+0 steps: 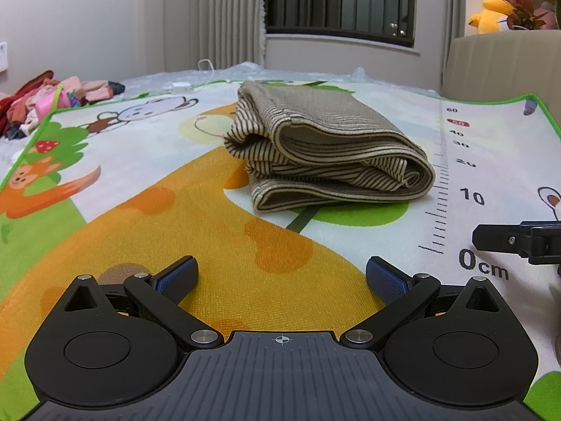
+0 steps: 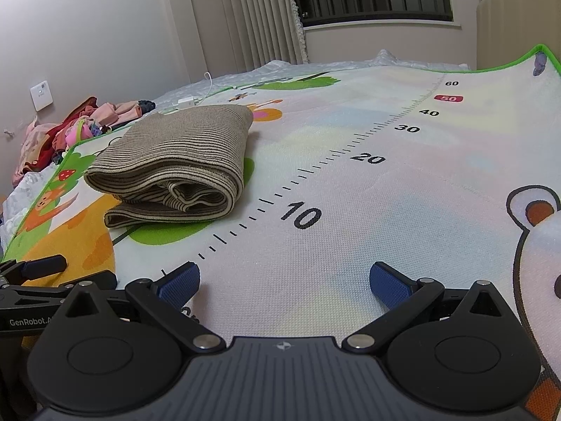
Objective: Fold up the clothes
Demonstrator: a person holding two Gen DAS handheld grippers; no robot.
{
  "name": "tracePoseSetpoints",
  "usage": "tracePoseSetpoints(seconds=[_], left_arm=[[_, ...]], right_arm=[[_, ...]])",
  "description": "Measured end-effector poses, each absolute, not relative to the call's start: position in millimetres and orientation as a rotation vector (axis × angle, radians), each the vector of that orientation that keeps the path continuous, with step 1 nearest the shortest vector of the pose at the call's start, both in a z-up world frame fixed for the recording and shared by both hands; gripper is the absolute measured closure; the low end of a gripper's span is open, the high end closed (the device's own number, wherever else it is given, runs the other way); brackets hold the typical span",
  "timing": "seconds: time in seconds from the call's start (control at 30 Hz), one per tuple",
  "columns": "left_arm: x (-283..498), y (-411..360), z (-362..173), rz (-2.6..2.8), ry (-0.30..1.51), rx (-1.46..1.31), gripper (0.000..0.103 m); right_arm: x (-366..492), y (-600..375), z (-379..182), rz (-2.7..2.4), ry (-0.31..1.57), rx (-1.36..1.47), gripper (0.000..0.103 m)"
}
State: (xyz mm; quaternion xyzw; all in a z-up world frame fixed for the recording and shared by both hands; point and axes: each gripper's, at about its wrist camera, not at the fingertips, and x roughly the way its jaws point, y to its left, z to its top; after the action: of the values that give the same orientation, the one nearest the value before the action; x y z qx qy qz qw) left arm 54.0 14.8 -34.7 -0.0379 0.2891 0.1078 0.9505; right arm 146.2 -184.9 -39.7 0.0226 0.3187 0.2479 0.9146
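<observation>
both grippers (left gripper [image 1: 281, 275], right gripper [image 2: 284, 280]) released; striped garment [image 1: 326, 154] folded, seemingly untouched.

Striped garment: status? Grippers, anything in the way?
Left gripper open, empty. Right gripper open, empty. Striped garment folded on play mat, untouched. Path clear; unfolded clothes pile beyond mat edge.

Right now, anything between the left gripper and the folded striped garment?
Nothing visible. The left gripper is open over bare play mat, and the folded striped garment lies straight ahead with only mat between. The right gripper sits off to the side.
</observation>
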Motion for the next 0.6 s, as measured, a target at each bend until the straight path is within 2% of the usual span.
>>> tracePoseSetpoints(seconds=[0.6], left_arm=[[51.8, 11.9, -34.4, 0.231, 0.595, -0.072, 0.000]], right_arm=[[146.8, -185.9, -39.7, 0.512, 0.656, 0.049, 0.000]])
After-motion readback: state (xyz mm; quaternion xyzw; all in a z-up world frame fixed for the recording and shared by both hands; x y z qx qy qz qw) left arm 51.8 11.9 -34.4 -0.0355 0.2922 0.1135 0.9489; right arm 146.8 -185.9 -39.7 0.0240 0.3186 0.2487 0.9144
